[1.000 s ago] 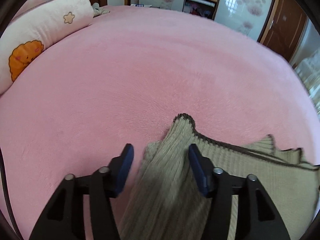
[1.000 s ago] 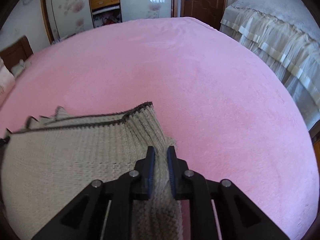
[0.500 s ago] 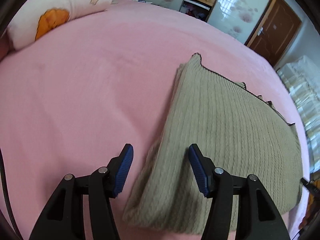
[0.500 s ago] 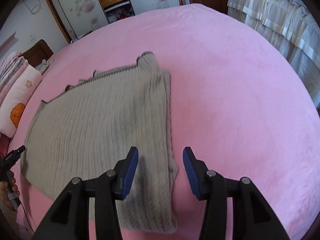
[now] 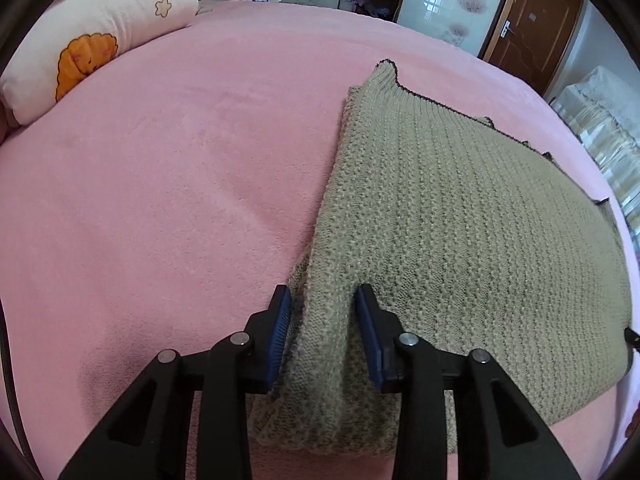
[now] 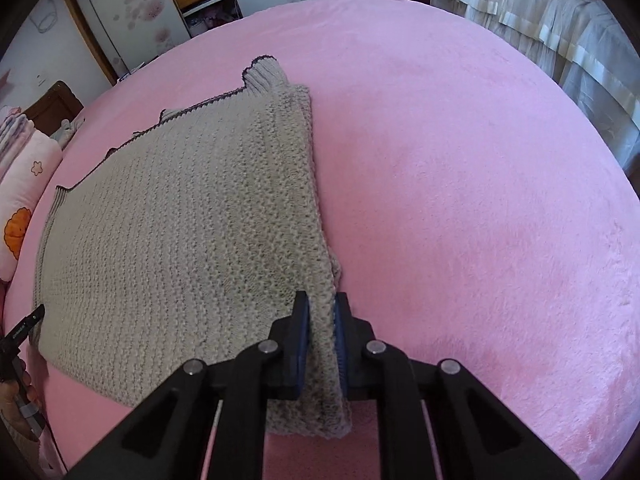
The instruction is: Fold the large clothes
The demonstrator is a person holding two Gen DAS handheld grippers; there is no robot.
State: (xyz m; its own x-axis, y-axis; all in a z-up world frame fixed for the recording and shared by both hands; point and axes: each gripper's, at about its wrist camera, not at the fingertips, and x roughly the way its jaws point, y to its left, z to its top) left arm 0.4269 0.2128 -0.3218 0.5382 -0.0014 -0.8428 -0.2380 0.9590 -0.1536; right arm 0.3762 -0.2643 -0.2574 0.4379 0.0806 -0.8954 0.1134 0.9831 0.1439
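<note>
Home bedroom: pink bed [image 5: 168,184], pillow [image 5: 100,44], wardrobe [image 6: 132,12].

Right gripper [image 6: 321,312] jaws pinching near corner of beige knit sweater [image 6: 180,232], spread on pink blanket [image 6: 460,180].

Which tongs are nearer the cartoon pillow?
Left. The left tongs sit at the sweater's pillow-side edge, with the pillow off to their left. The right tongs pinch the sweater's opposite edge, its full width away.
</note>
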